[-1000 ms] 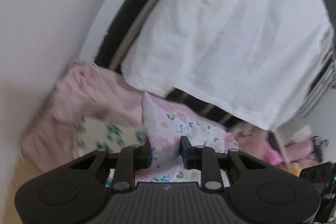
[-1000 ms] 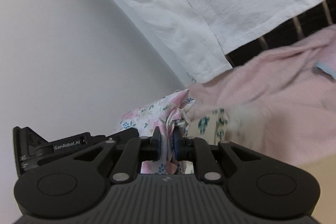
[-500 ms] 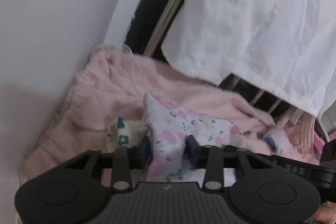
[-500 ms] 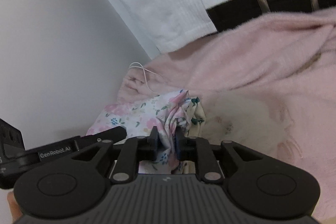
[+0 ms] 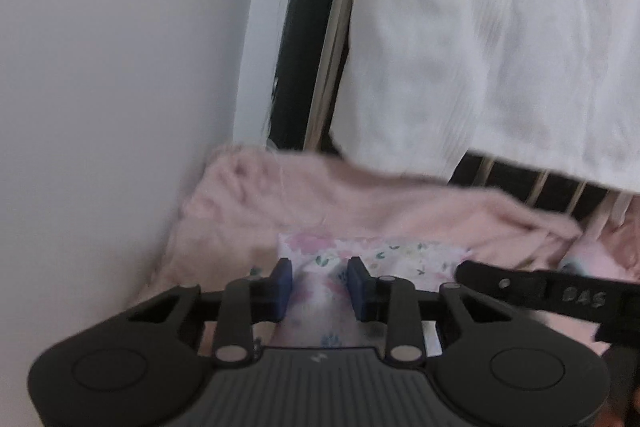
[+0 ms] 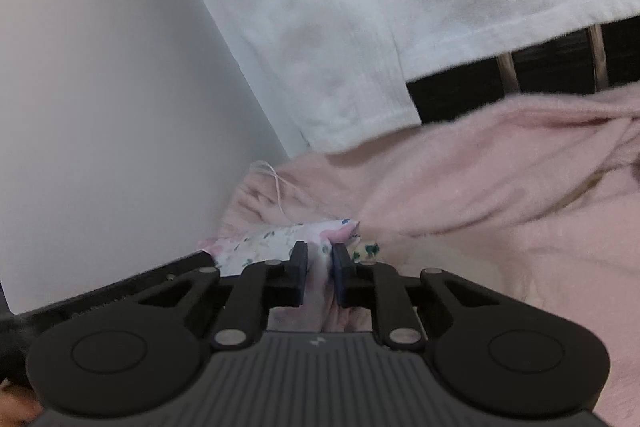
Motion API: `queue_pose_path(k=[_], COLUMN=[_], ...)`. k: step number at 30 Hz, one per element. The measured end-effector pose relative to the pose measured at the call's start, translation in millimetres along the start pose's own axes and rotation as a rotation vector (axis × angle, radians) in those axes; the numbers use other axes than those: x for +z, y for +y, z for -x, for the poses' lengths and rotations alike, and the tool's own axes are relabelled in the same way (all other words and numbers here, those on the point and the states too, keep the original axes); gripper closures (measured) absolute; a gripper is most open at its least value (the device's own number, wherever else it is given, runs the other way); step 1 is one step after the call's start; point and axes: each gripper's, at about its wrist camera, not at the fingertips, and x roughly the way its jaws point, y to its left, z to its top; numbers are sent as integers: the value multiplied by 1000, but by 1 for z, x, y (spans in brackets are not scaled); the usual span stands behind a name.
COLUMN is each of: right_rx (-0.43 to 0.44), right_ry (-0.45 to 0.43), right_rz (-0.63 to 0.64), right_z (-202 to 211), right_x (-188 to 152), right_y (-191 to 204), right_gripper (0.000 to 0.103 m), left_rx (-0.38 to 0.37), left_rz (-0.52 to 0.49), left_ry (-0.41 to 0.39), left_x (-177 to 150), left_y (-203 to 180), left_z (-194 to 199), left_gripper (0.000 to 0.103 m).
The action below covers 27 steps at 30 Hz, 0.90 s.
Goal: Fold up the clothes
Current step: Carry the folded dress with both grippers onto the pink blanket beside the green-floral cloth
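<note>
Left gripper [image 5: 319, 273] clamped on bunched floral cloth [image 5: 376, 255], pads partly apart. Right gripper [image 6: 320, 259] pinched nearly closed on same cloth [image 6: 260, 245]. Cloth lies low over pink blanket [image 6: 480, 187], hard against white wall [image 5: 120, 67]. White towel [image 6: 360, 7] hangs above. Stamp on right gripper's side reads "BAS".

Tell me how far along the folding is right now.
Early stage. Done: both claws have hold of the floral garment; the left claw and right claw each pinch an edge. In hand: it hangs stretched between them, low over the pink fleece. Left: no finished fold is visible; laying flat and folding remain.
</note>
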Motion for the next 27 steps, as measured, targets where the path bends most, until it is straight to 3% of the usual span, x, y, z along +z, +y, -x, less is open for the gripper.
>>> queue_pose_path(k=[1, 2, 3, 5, 8, 9, 10, 12, 14, 17, 20, 22, 25, 27], right_rx=[-12, -24, -41, -63, -36, 8, 49, 90, 146, 196, 146, 98, 82, 57], right_ry=[7, 5, 4, 14, 59, 77, 90, 90, 83, 70, 69, 66, 59, 53], right_rz=[1, -3, -12, -36, -112, -154, -191, -232, -266, -329, -324, -285, -222, -171], right_z=[-1, 0, 3, 6, 2, -2, -6, -5, 1, 5, -7, -15, -16, -14], right_x=[-3, -3, -2, 1, 1, -1, -4, -5, -2, -1, -5, -9, -5, -2], right_y=[-1, -2, -4, -7, -15, -20, -23, -24, -22, -17, -13, -15, -12, -5], right_gripper=[87, 79, 64, 59, 63, 79, 87, 92, 93, 93, 93, 91, 89, 82], left_rx=[-7, -14, -26, -39, -45, -47, -48, -52, -55, -59, -64, -66, -68, -70], left_rz=[17, 35, 45, 76, 121, 124, 126, 130, 135, 141, 148, 157, 179, 193], left_ry=[2, 4, 9, 16, 30, 32, 34, 39, 43, 50, 57, 62, 70, 75], left_x=[-2, -4, -2, 0, 0, 0, 0, 1, 2, 3, 4, 4, 4, 4], left_y=[3, 7, 9, 16, 24, 25, 26, 27, 28, 29, 31, 32, 36, 38], left_z=[-2, -5, -4, -3, -7, -7, -7, -7, -7, -7, -7, -8, -9, -10], left_gripper=[71, 70, 69, 61, 53, 54, 56, 72, 77, 77, 76, 69, 66, 62])
